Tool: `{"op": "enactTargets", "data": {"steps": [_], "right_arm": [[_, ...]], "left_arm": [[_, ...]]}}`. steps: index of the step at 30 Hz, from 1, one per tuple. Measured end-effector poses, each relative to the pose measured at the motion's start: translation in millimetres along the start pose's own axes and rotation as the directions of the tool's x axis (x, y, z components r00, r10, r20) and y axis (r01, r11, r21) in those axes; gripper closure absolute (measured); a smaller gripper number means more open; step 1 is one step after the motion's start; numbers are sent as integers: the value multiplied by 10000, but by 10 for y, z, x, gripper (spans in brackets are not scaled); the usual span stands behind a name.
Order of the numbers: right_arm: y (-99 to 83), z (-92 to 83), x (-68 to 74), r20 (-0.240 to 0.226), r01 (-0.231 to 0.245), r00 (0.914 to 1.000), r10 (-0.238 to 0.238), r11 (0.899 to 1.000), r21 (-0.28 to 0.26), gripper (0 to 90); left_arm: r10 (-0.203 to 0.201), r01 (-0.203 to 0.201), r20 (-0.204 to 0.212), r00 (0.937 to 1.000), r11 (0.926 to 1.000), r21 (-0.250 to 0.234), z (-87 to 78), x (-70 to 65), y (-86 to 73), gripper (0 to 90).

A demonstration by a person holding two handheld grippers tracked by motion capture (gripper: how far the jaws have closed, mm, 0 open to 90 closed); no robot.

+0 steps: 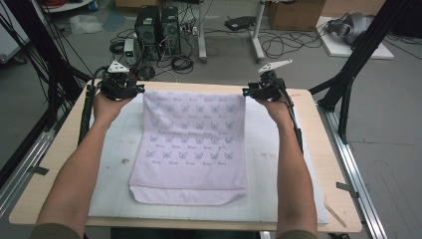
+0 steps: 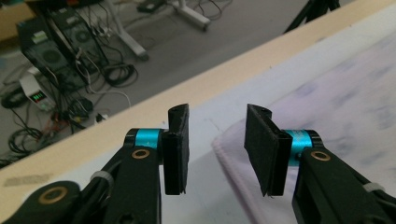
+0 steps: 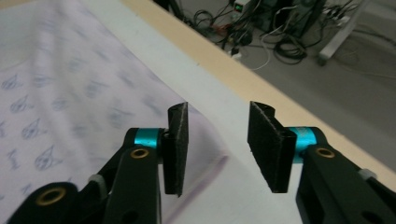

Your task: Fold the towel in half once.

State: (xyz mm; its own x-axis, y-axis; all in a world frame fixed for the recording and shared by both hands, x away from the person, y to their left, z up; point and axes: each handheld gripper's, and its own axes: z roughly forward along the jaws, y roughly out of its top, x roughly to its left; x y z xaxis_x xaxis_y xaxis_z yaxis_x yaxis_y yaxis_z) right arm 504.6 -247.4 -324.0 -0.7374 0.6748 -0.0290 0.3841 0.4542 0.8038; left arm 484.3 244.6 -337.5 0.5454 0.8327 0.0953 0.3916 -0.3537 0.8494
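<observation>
Two grippers hover at the far corners of the towel (image 1: 191, 144), which lies flat on a white mat (image 1: 112, 164) on the table (image 1: 328, 164); its near edge is folded under. Left gripper (image 2: 217, 147) and right gripper (image 3: 219, 149) both stand half open, nothing between the jaws. From above, forearms flank the towel. Both gripper views show computers (image 2: 51, 51) and cables (image 3: 280, 44) on the floor beyond.

Computer towers (image 1: 158, 30) and tangled cables (image 1: 181, 63) (floor beyond table (image 1: 64, 144))
</observation>
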Motion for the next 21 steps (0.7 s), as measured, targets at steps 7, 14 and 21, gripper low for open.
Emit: {"op": "enactTargets", "data": {"steps": [7,14,21], "right_arm": [[-330,-11,253,-871,107,9962,-80,9995,298,521],[-492,-149,664,-1755,587,9829,-562,9982,88,503],[-797,-247,1011,-2274,994,9687,-992,9950,-110,512]], "left_arm": [[-175,180,1045,9944,9998,-43,-131,-140,-418,573],[501,-470,1814,9821,9987,-214,-372,-437,-717,557],[983,-927,2480,9638,9951,-341,-639,-702,-1035,557]]}}
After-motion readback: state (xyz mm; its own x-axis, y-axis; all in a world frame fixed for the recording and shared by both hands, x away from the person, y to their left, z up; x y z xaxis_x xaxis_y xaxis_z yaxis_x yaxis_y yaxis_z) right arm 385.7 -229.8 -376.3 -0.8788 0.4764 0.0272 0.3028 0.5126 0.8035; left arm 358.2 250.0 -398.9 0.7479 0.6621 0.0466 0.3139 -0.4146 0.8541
